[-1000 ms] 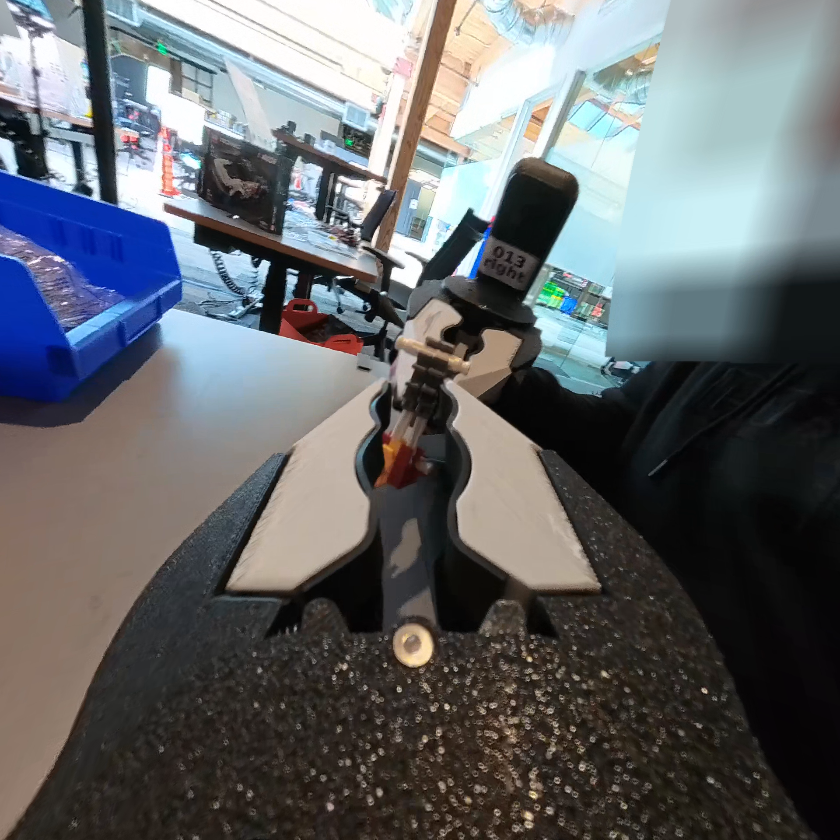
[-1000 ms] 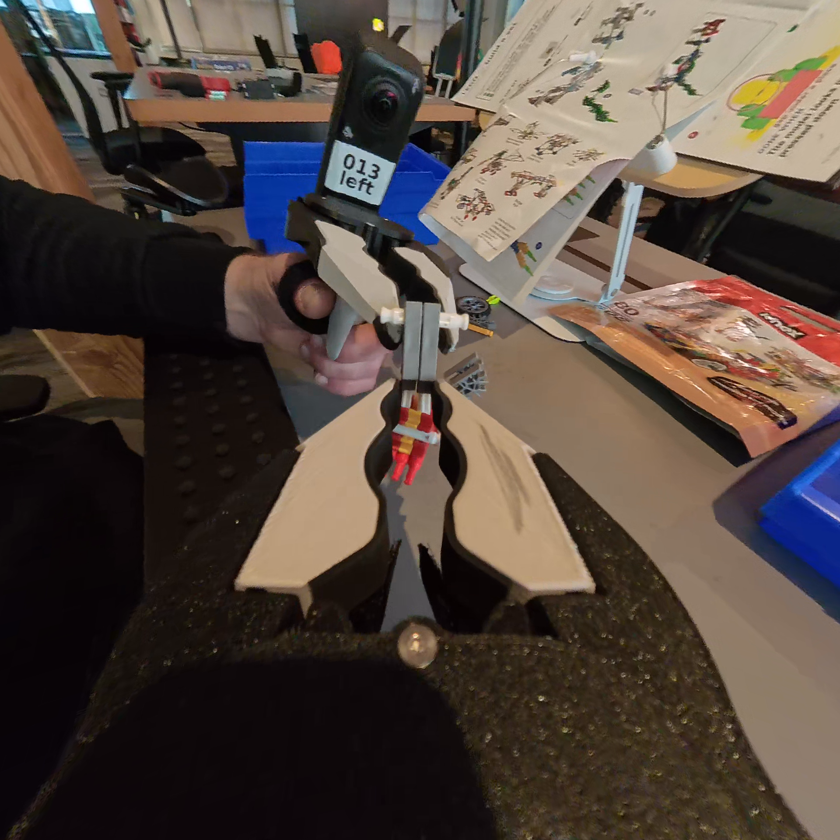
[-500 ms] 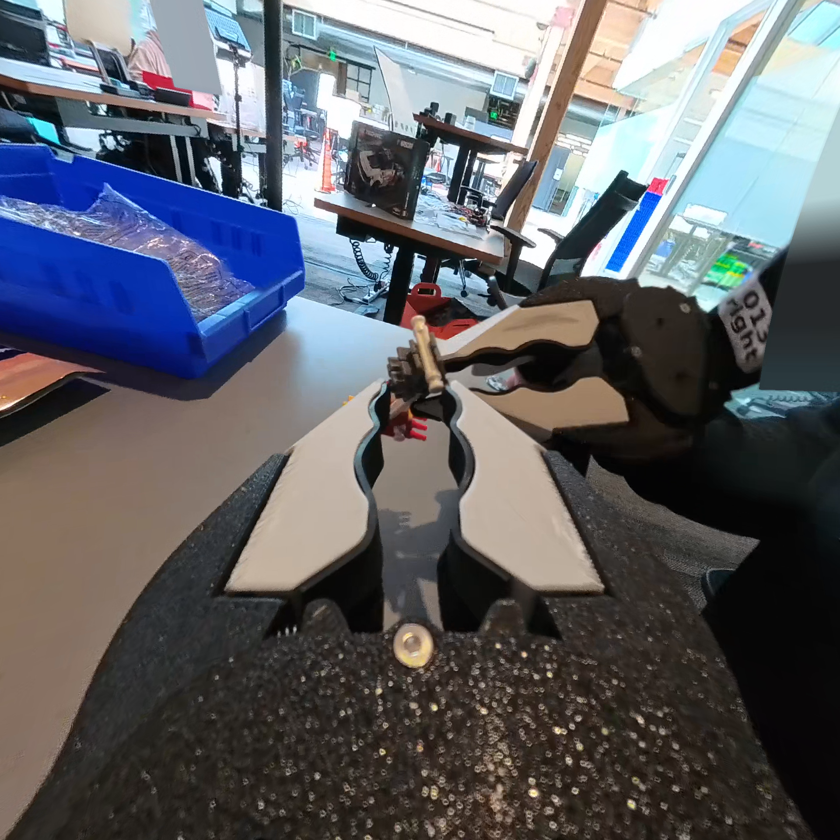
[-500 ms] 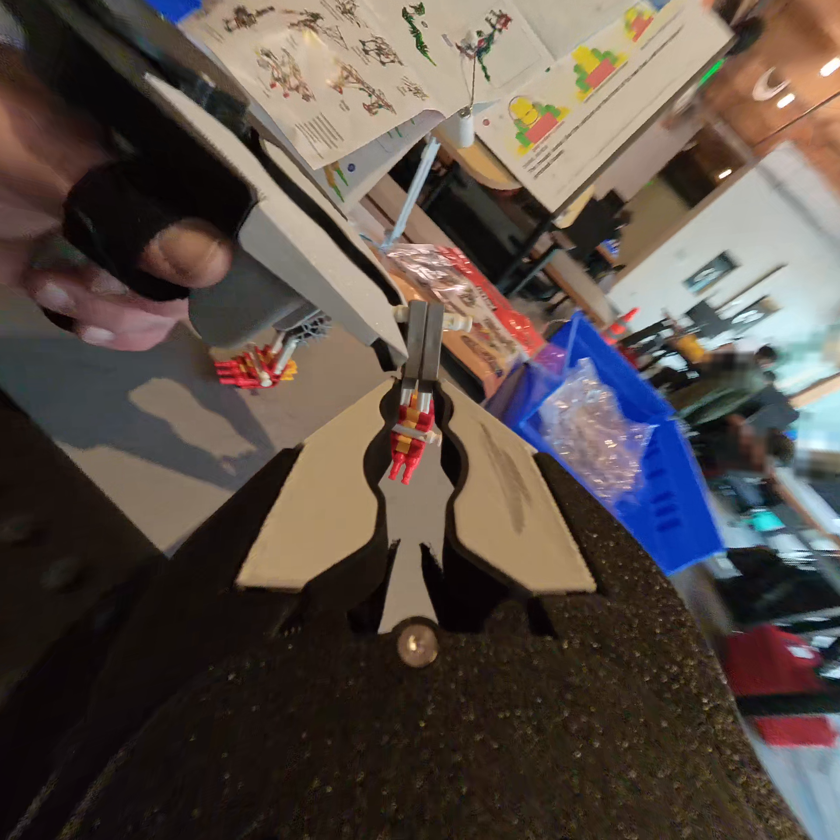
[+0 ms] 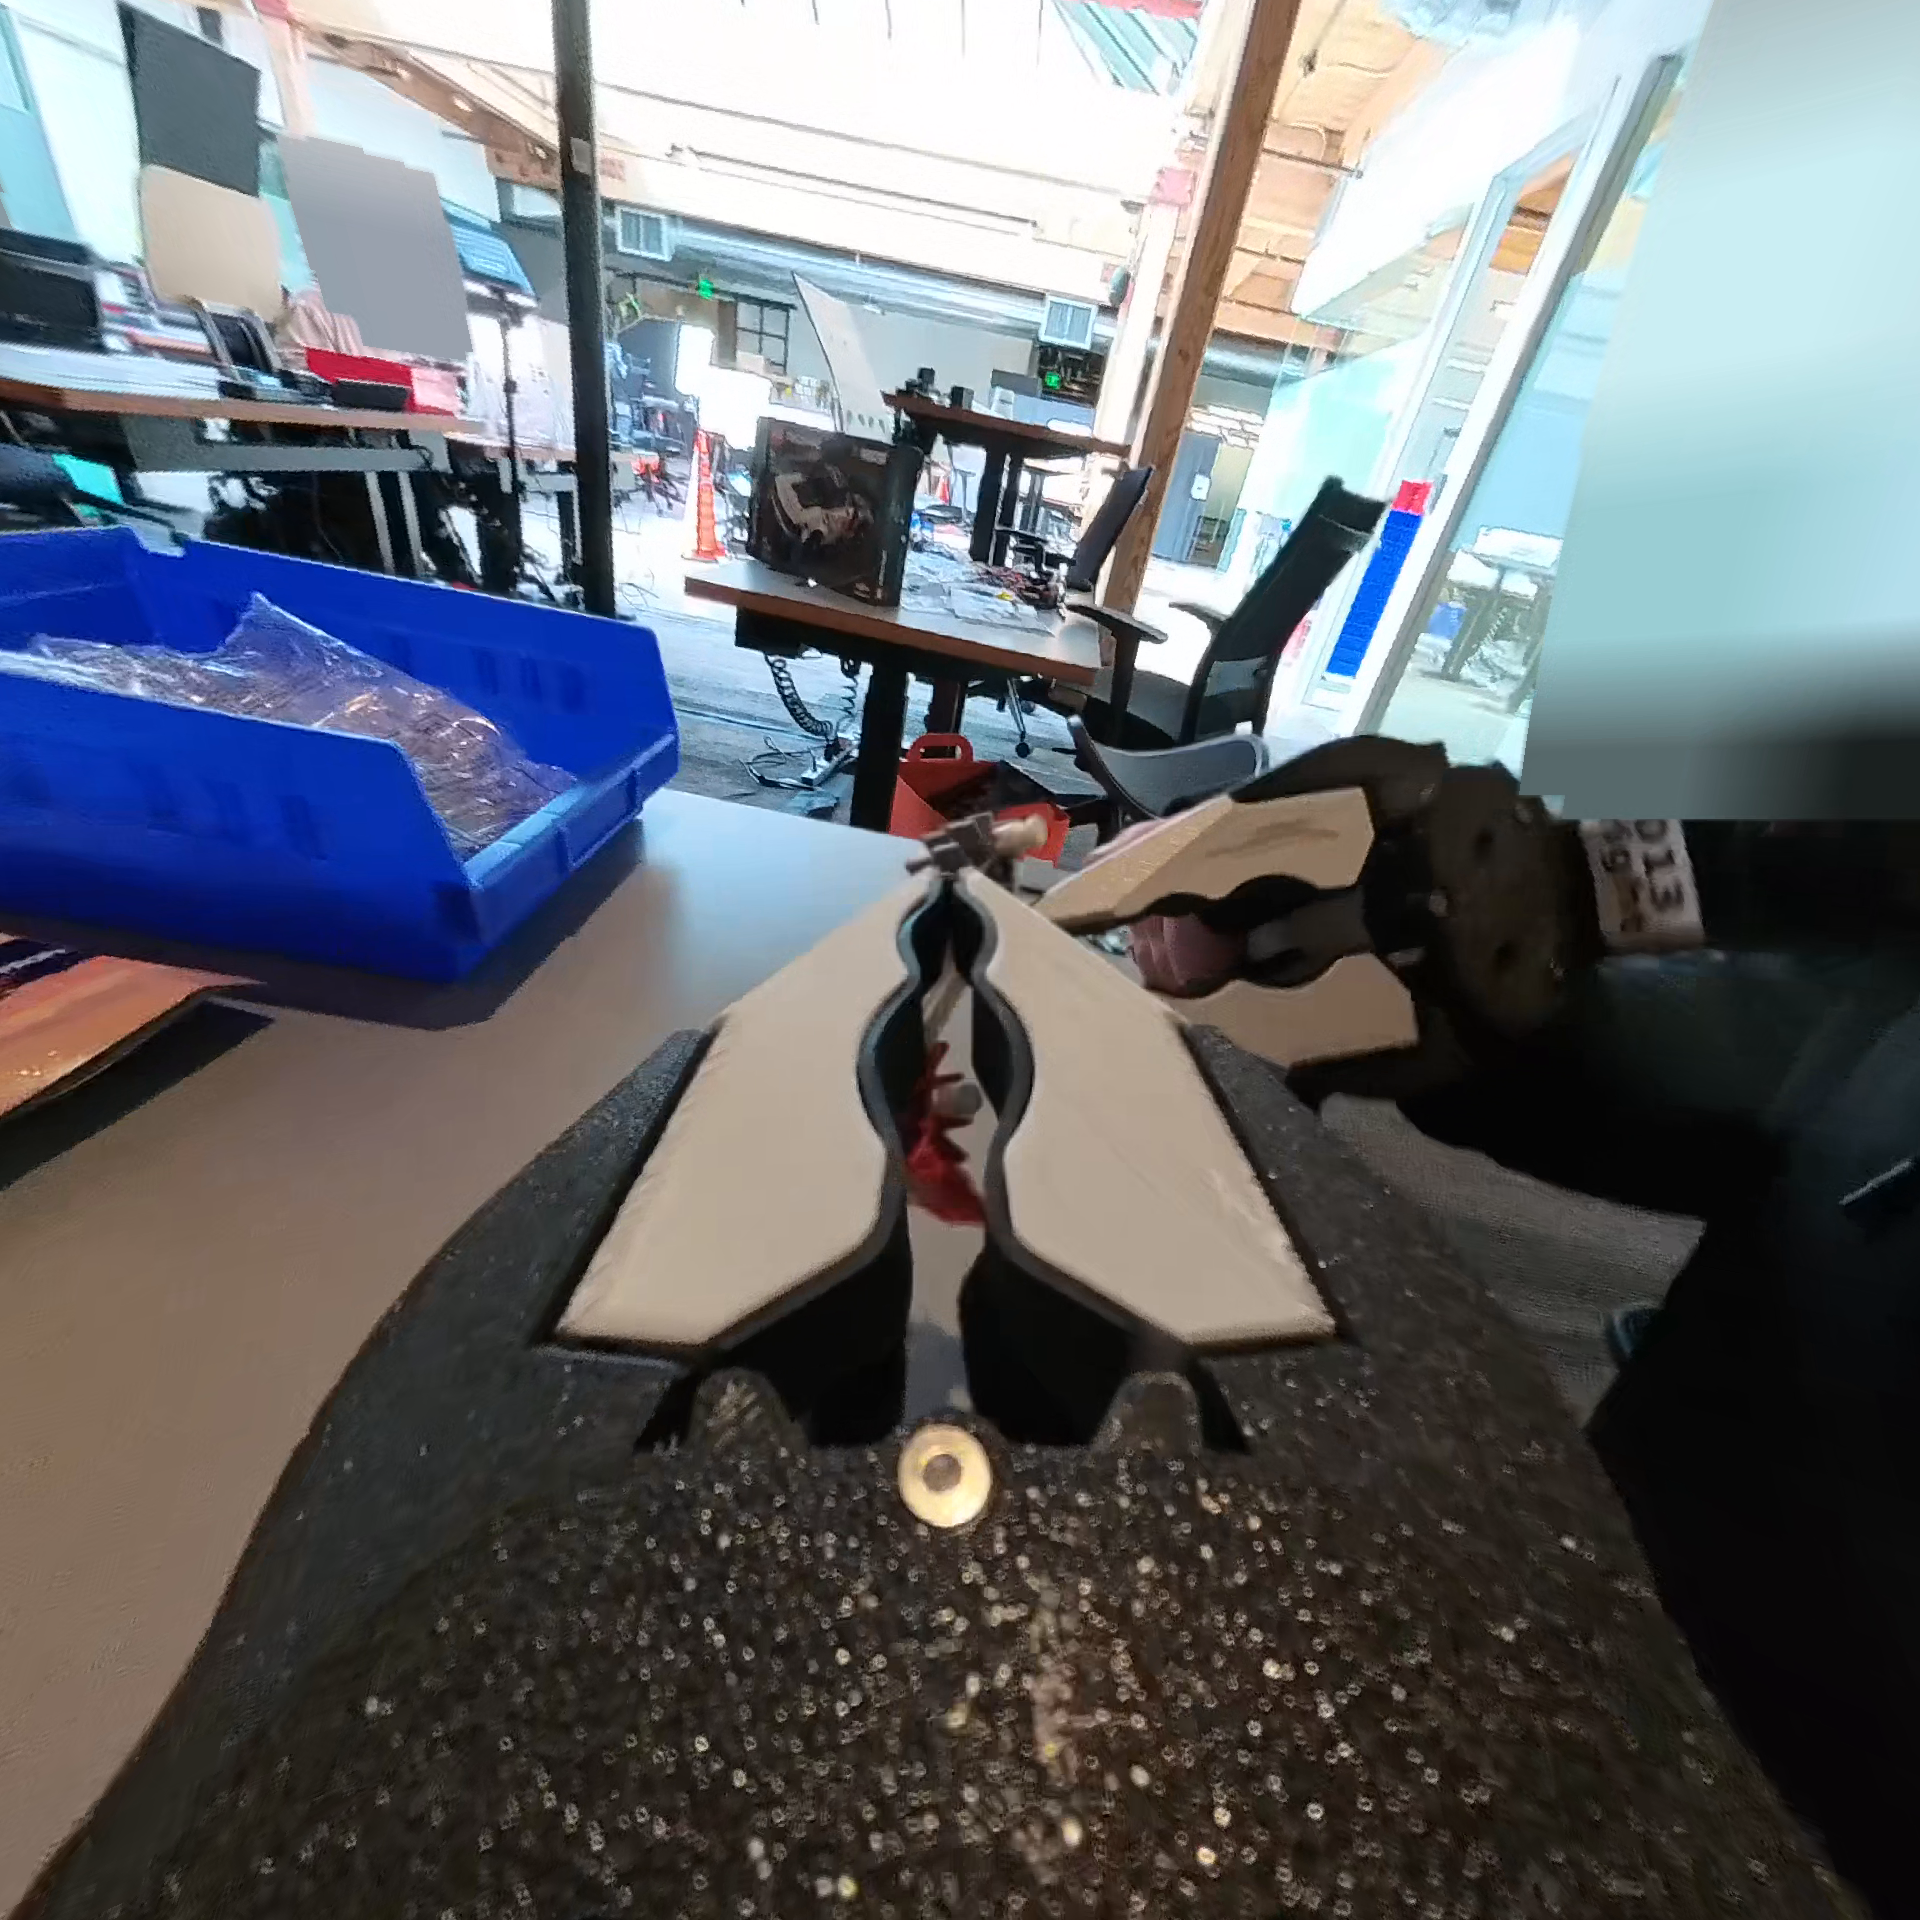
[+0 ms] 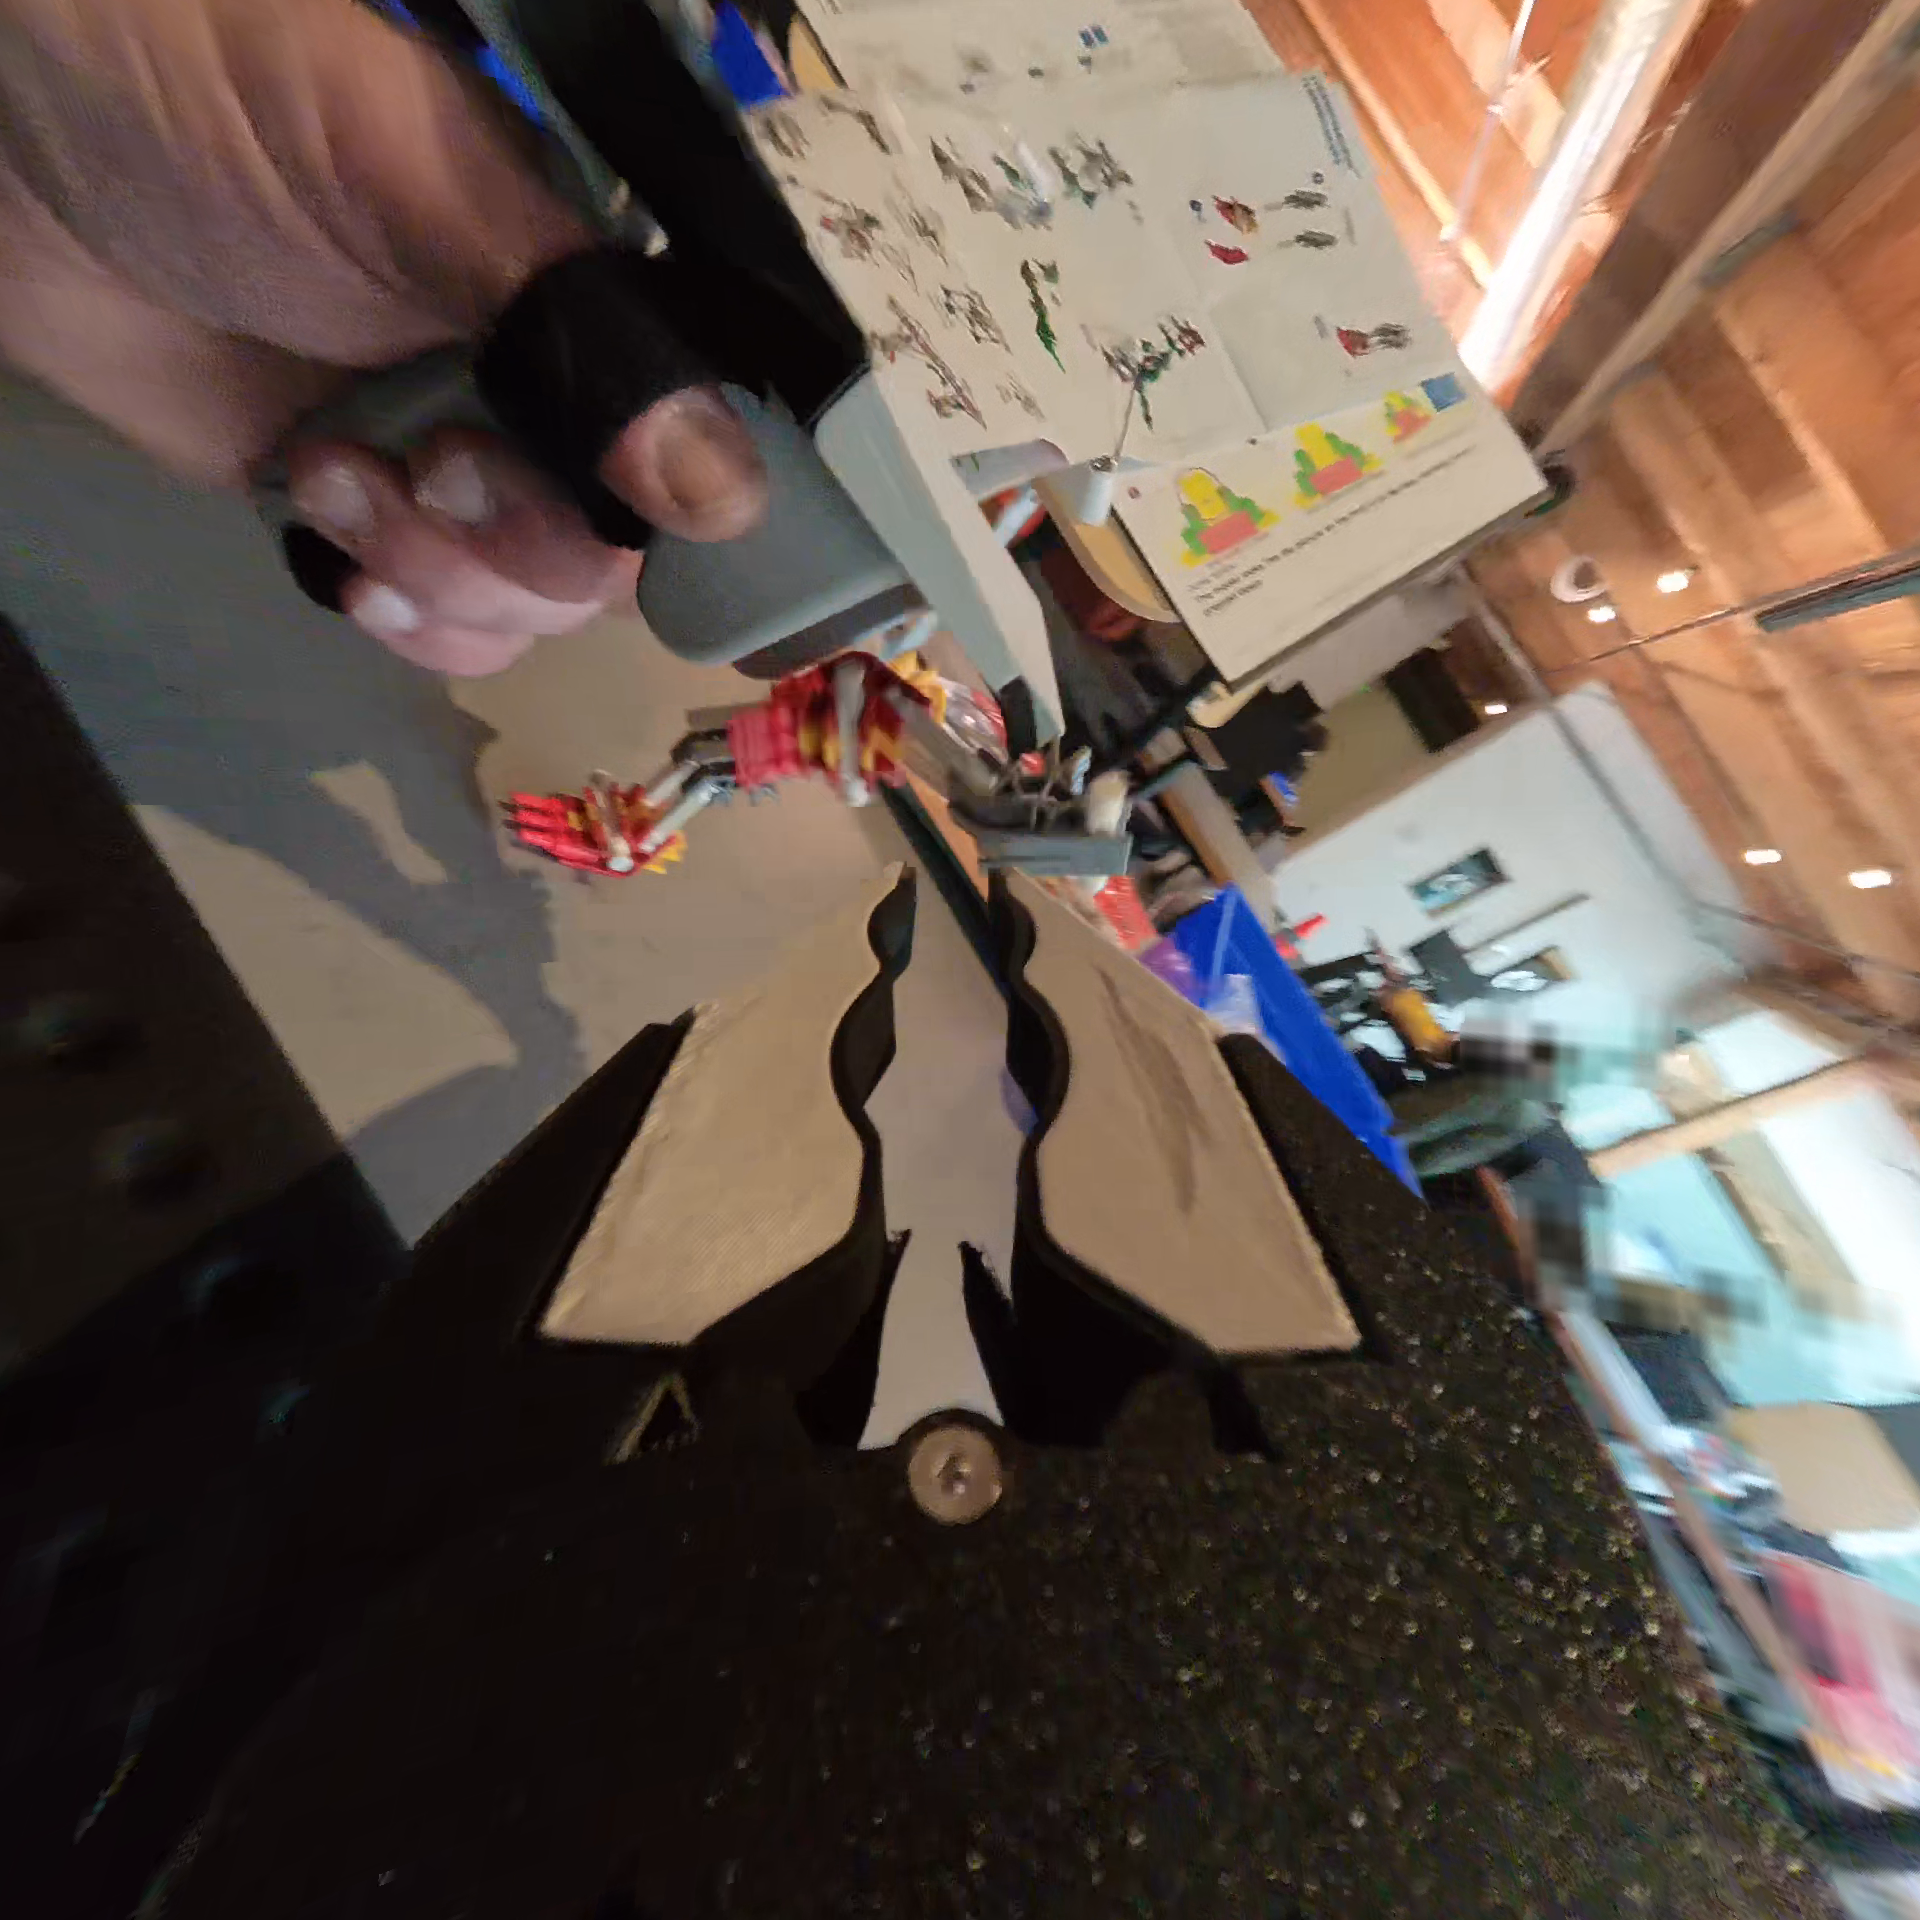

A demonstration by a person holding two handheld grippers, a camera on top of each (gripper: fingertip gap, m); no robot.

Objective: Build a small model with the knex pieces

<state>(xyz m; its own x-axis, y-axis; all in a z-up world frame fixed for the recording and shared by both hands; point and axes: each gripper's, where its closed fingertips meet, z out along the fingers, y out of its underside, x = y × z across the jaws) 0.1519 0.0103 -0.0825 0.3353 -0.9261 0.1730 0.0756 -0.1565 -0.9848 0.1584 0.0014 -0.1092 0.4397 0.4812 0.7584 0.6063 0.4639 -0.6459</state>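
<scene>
A blue bin of clear bags sits toward the left edge of the grey worktop. In the middle, the left hand-held gripper is pressed together on a small red and grey building toy, raised near the worktop's right edge. To the right, the right hand-held gripper, which pinched the toy's other end half a second ago, has let go and now sits slightly spread and empty just beside it.
</scene>
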